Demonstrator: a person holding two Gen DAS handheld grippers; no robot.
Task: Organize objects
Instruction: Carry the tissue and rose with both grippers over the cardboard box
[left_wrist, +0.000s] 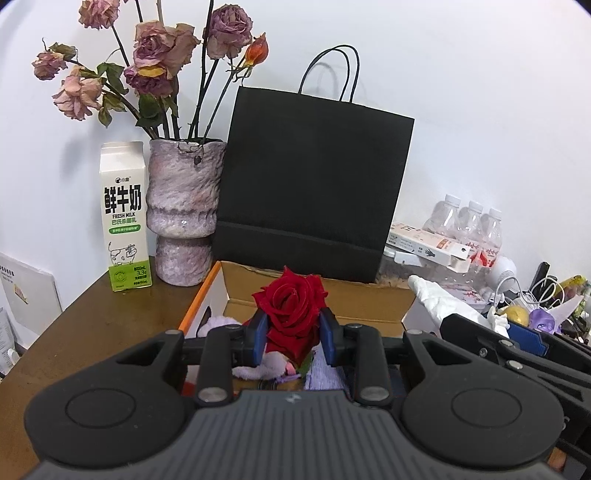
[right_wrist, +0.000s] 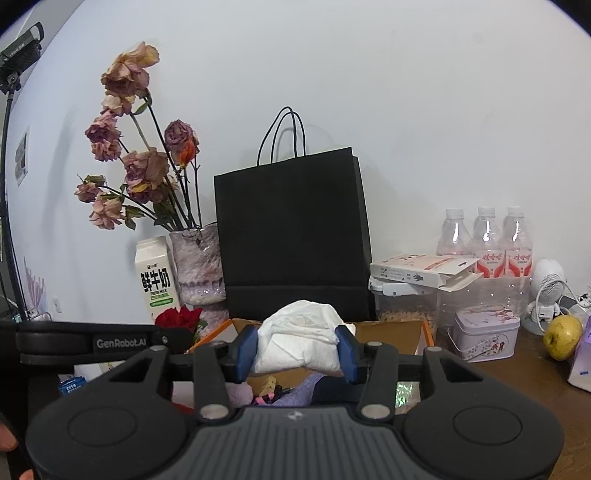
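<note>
Left wrist view, red rose (left_wrist: 291, 306) clamped above box rim (left_wrist: 317, 286) (bag (left_wrist: 314, 184) close behind)

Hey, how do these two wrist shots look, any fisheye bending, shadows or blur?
Left wrist view: strong fisheye curve, dark corners, sharp focus; black paper bag handles cast a soft shadow on the wall. Right wrist view: same bending, even light, no glare; dried roses throw faint wall shadows.
</note>
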